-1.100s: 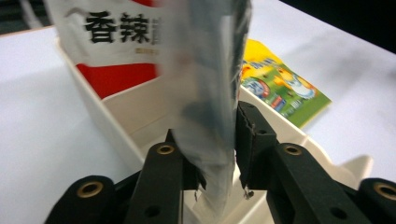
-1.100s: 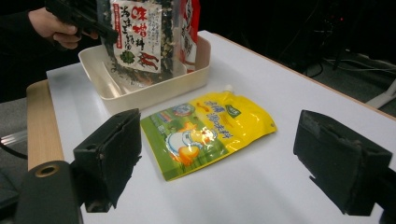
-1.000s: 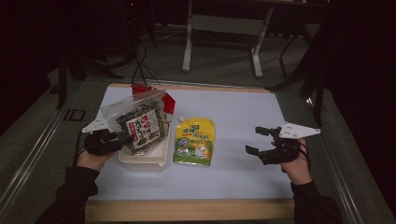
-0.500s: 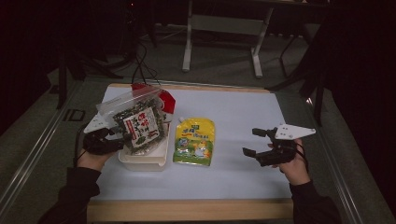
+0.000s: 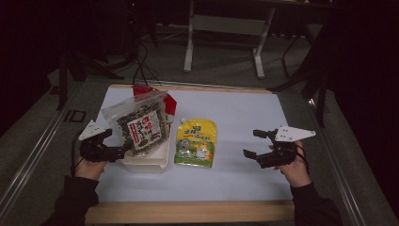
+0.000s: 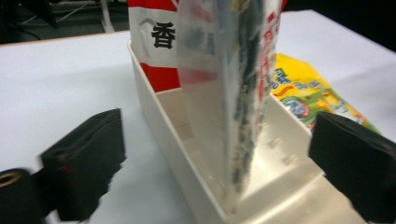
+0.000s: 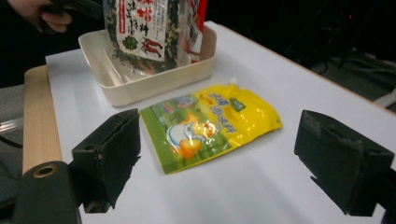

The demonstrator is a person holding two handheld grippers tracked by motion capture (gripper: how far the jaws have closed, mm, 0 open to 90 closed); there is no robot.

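Observation:
A clear bag of dark seaweed snack stands on edge in a cream tray, leaning on a red and white bag behind it. My left gripper sits at the tray's left end. Its jaws have just been opening, and in the left gripper view they stand wide apart with the seaweed bag between them, untouched. A yellow and green spouted pouch lies flat right of the tray. My right gripper hovers open to the pouch's right, with the pouch ahead of its jaws.
The white table mat has a wooden front edge. Dark floor, cables and a metal stand's legs lie beyond the table. The hand holding the left gripper shows behind the tray in the right gripper view.
The left gripper's jaws have opened off the seaweed bag and the hand has drawn back slightly to the left. The bag stays standing in the tray. The right gripper has barely shifted.

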